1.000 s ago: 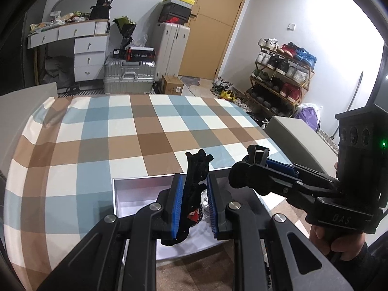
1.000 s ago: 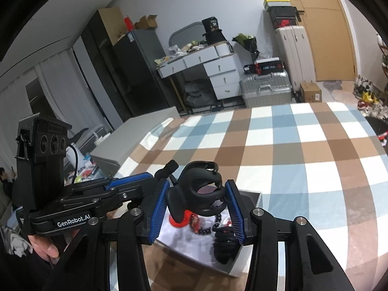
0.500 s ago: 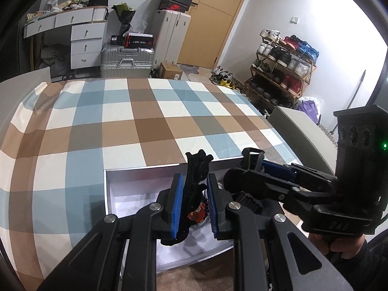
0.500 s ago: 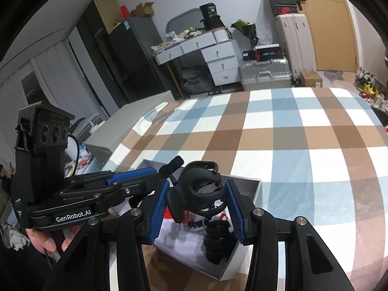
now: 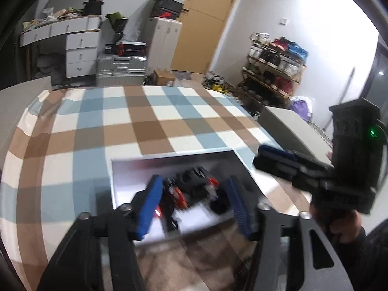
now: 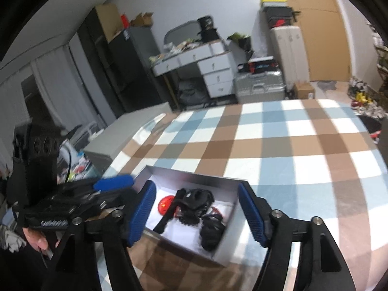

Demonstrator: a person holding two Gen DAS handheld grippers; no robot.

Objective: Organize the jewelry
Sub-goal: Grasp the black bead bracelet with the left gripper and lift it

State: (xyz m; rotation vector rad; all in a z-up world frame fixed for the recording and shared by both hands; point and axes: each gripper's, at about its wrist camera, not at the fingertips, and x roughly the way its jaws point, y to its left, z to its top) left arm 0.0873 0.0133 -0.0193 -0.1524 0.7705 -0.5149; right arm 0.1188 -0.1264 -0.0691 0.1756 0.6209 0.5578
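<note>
A white open box point(image 5: 121, 181) point(image 6: 228, 247) sits on the checked cloth near its front edge. Inside lie black hair claws point(image 6: 196, 200) point(image 5: 194, 179), a black beaded piece point(image 6: 211, 230), red items point(image 5: 178, 194) and a round red badge point(image 6: 165, 203). My left gripper point(image 5: 194, 203) is open above the box with nothing between its blue pads point(image 5: 150, 206). My right gripper point(image 6: 196, 215) is open above the box and empty. Each gripper also shows from the side in the other's view, the right one point(image 5: 274, 155) and the left one point(image 6: 114, 183). The left view is blurred.
The checked cloth point(image 5: 145, 126) point(image 6: 278, 145) covers the table. A grey padded block point(image 5: 288, 126) stands off its right side, another point(image 6: 135, 126) off its left. Drawers, suitcases, a shoe rack and a door are behind.
Both grippers have opened and let go of the black hair claws, which now lie in the box. Both grippers have pulled back and apart.
</note>
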